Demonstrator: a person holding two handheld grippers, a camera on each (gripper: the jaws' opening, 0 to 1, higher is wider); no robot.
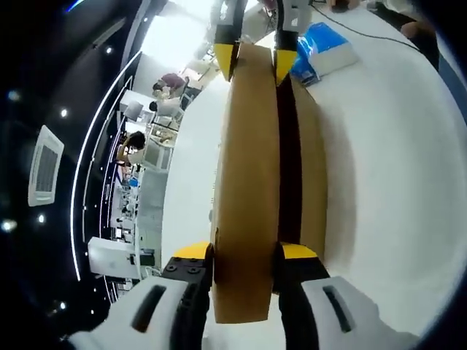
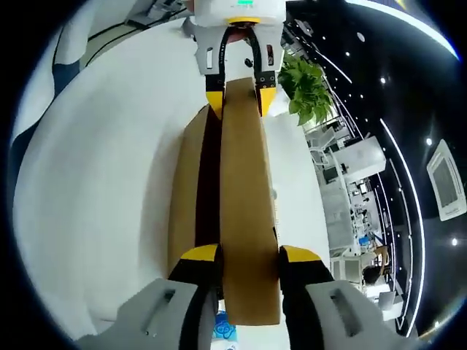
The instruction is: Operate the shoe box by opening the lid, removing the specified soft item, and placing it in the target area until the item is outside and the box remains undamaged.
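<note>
In the left gripper view, the left tool is seen at the bottom centre, its yellow-tipped jaws closed narrowly on the near end of the lid, one jaw on each face of the brown cardboard panel. The lid runs up the middle of the frame to the right tool at the top centre, which pinches the far end in the same way. Just right of the lid a dark gap is shown, then the box, resting on the white bench. A blue and white packet lies on the bench at the upper right, just beyond the box.

In the right gripper view, the right tool grips the lid at the bottom centre and the left tool holds it at the top centre. The box lies left of the lid, with a green plant at the upper right.
</note>
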